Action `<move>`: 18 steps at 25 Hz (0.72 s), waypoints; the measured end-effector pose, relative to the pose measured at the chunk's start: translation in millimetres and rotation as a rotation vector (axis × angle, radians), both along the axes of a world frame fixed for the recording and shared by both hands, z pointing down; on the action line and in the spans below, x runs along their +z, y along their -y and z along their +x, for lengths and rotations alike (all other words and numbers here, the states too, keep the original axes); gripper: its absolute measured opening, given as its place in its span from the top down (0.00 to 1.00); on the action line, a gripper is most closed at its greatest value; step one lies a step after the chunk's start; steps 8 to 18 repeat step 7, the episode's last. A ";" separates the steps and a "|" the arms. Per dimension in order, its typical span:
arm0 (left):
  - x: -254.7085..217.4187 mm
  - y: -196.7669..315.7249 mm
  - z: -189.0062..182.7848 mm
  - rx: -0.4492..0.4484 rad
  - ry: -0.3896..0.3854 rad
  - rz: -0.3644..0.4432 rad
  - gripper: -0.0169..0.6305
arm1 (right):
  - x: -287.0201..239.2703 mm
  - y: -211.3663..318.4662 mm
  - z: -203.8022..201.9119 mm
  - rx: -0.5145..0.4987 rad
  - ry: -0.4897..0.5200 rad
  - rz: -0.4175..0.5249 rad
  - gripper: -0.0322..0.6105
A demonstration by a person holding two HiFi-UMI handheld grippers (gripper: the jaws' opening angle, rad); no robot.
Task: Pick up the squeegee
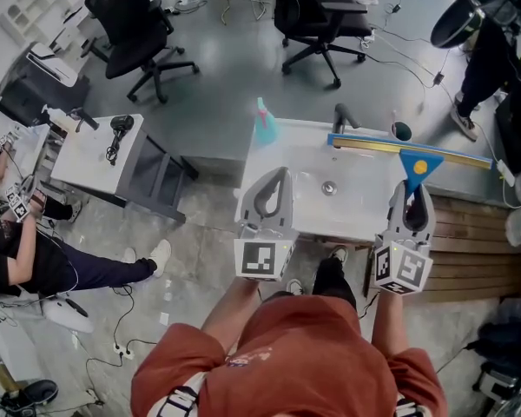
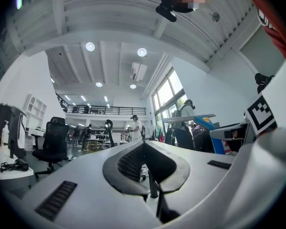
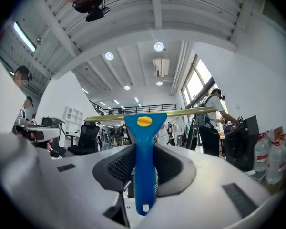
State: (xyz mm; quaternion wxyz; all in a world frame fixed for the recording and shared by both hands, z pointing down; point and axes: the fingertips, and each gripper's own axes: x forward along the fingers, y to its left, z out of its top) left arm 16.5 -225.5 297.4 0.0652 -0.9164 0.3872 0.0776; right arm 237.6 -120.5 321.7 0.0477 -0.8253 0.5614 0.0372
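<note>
Squeegee clamped in the right gripper above the sink; left gripper empty.

Head view: the right gripper [image 1: 410,189] grips the squeegee [image 1: 419,165] by its blue handle, above the right side of the white sink [image 1: 347,211]. The handle's long axis runs away from the person, and the brass blade lies crosswise at the far end, reaching left toward the faucet [image 1: 343,115]. The left gripper [image 1: 280,176] hovers over the sink's left side. Left gripper view: the left gripper [image 2: 144,149] has its jaws a little apart with nothing between them. Right gripper view: the right gripper [image 3: 144,149] has its pads pressed on both sides of the squeegee [image 3: 144,171] handle. The handle lies along the jaws, hanging-hole end nearest the camera, and the blade runs level across the far end.
</note>
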 end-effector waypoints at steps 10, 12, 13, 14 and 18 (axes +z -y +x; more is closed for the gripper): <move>5.5 12.5 -2.6 -0.007 0.001 0.001 0.95 | 9.4 12.3 -2.2 -0.003 -0.002 -0.017 0.76; 5.5 12.5 -2.6 -0.007 0.001 0.001 0.95 | 9.4 12.3 -2.2 -0.003 -0.002 -0.017 0.76; 5.5 12.5 -2.6 -0.007 0.001 0.001 0.95 | 9.4 12.3 -2.2 -0.003 -0.002 -0.017 0.76; 5.5 12.5 -2.6 -0.007 0.001 0.001 0.95 | 9.4 12.3 -2.2 -0.003 -0.002 -0.017 0.76; 5.5 12.5 -2.6 -0.007 0.001 0.001 0.95 | 9.4 12.3 -2.2 -0.003 -0.002 -0.017 0.76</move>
